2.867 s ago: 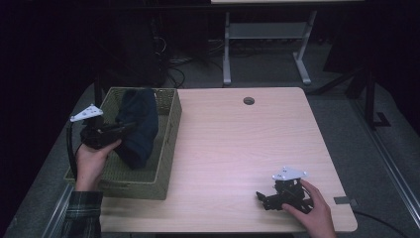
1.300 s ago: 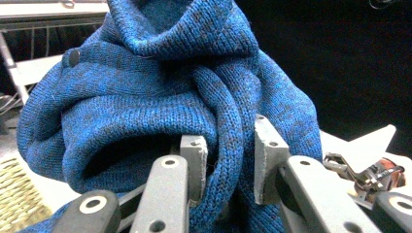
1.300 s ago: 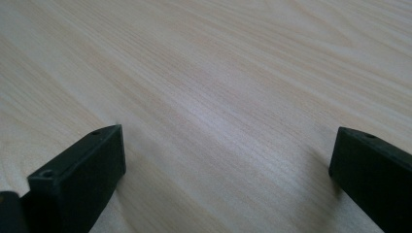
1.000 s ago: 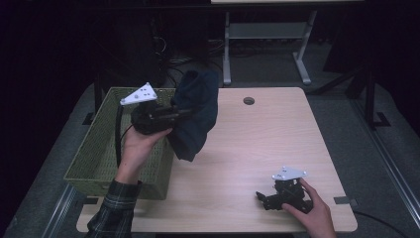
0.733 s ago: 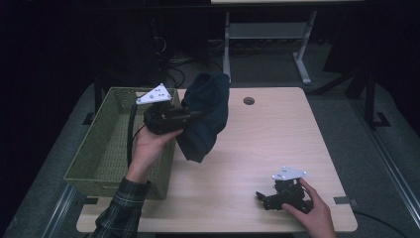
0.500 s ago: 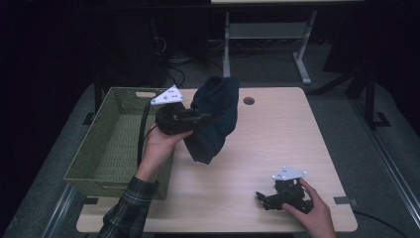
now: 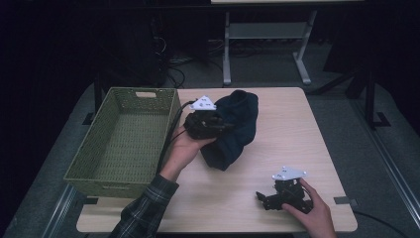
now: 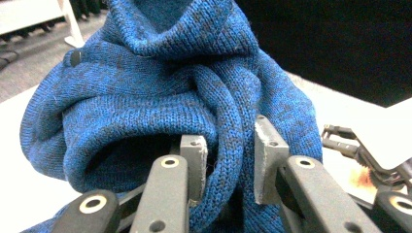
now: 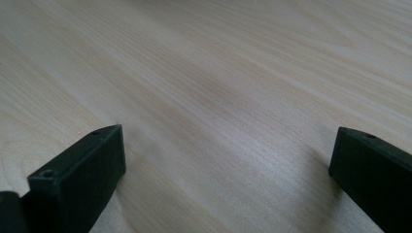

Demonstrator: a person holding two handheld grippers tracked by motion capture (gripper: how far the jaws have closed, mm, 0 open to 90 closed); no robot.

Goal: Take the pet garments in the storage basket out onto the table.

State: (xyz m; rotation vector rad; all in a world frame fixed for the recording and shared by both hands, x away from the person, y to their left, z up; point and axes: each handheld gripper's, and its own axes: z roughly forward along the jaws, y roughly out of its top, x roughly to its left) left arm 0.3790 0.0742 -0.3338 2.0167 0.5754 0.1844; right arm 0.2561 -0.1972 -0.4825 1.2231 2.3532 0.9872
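the right gripper [image 7: 267, 201] rests low on the near right part of the desk [image 7: 297, 134], exactly where it sat in the earlier frames; in the right gripper view its jaws stand wide apart with nothing but bare wood between them.

farther in, the left gripper [image 7: 218, 126] has carried the sweater [image 7: 233, 131] out of the basket [image 7: 124, 144] and across to the desk's middle. in the left gripper view its jaws are clamped on a thick fold of the blue knit [image 8: 228, 131], the pads [image 8: 194, 160] pressing in from either side. a second ago the bundle hung in the air over the basket's right wall; now it has come lower and its bottom end seems to touch the wood, just right of the basket.

the basket, at the far left, is now empty. so the lift-out looks done, and the step in hand is probably setting the sweater down. the left jaws would need to let go next, and the idle right gripper is near enough to help spread or fold it.
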